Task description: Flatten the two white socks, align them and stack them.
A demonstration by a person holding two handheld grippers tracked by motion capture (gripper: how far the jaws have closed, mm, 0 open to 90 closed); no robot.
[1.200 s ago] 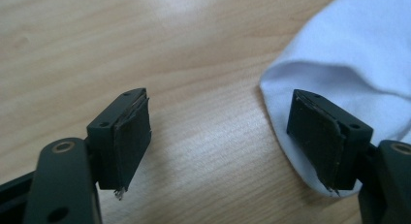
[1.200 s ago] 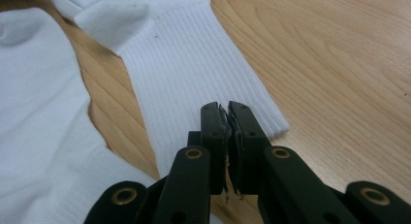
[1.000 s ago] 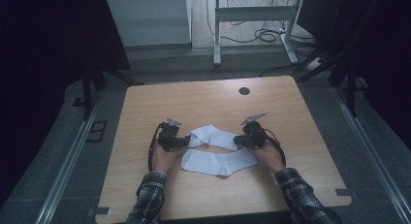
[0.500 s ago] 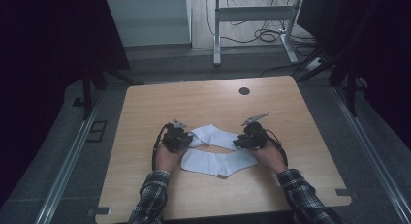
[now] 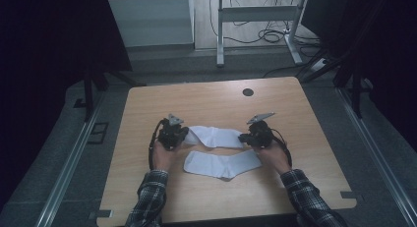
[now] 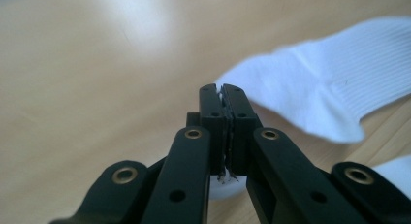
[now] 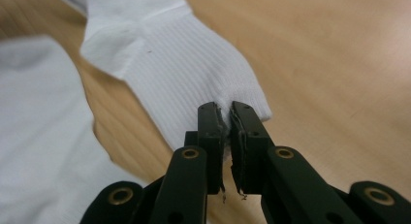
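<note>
Lab/test cell: bare wooden bench (image 5: 206, 101) w/ cable port (image 5: 248, 92), aluminium rails (image 5: 74, 158) alongside, dark curtains (image 5: 59, 35), loose floor cables (image 5: 268, 35), metal desk frame (image 5: 255, 13).

Wooden table (image 5: 206, 101), dark grey floor (image 5: 162, 65)

Plaid sleeves (image 5: 147, 200), blk tongs (image 6: 222, 95), brass screws

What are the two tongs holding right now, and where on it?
Both grip the far white sock: the left tongs pinch one end's edge, the right tongs pinch the opposite end's edge. The near sock lies free.
</note>
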